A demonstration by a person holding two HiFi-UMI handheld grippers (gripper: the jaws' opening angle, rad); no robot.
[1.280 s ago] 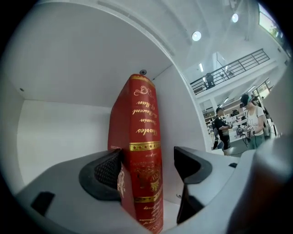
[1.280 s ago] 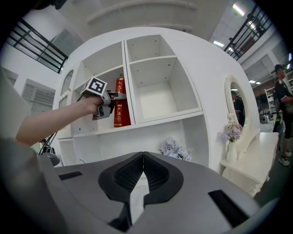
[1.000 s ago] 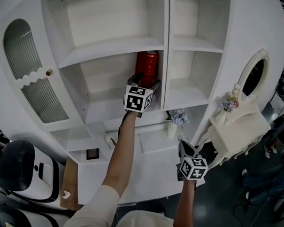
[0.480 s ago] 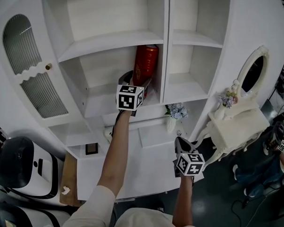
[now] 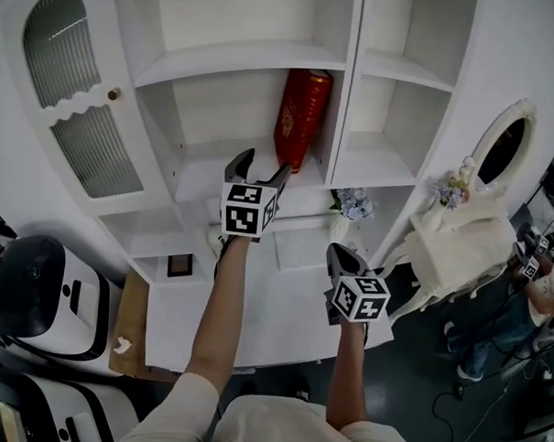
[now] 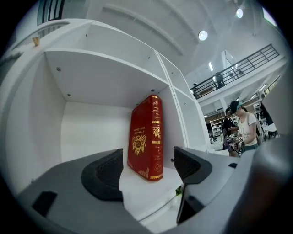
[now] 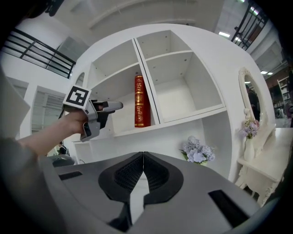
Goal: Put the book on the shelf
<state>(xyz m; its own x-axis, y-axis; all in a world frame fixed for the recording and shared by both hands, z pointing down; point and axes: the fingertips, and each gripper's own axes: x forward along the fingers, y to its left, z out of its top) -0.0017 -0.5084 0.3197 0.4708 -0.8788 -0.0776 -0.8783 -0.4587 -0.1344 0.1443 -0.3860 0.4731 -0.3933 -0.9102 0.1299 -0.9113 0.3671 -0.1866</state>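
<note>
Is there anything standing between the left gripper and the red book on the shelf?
Nothing visible. The left gripper hangs in front of the compartment with its fingers apart and empty, and only bare shelf board lies between them and the red book, which stands upright at the compartment's right wall.

The red book (image 5: pixel 302 119) with gold ornament stands upright in the shelf (image 5: pixel 224 172) compartment's right corner.

Grey hand-held grippers (image 5: pixel 261 169) (image 5: pixel 341 257), black ribbed pads (image 6: pixel 103 173), black-white marker cubes (image 5: pixel 247 210); short sleeves (image 5: pixel 182 404), seemingly beige.
</note>
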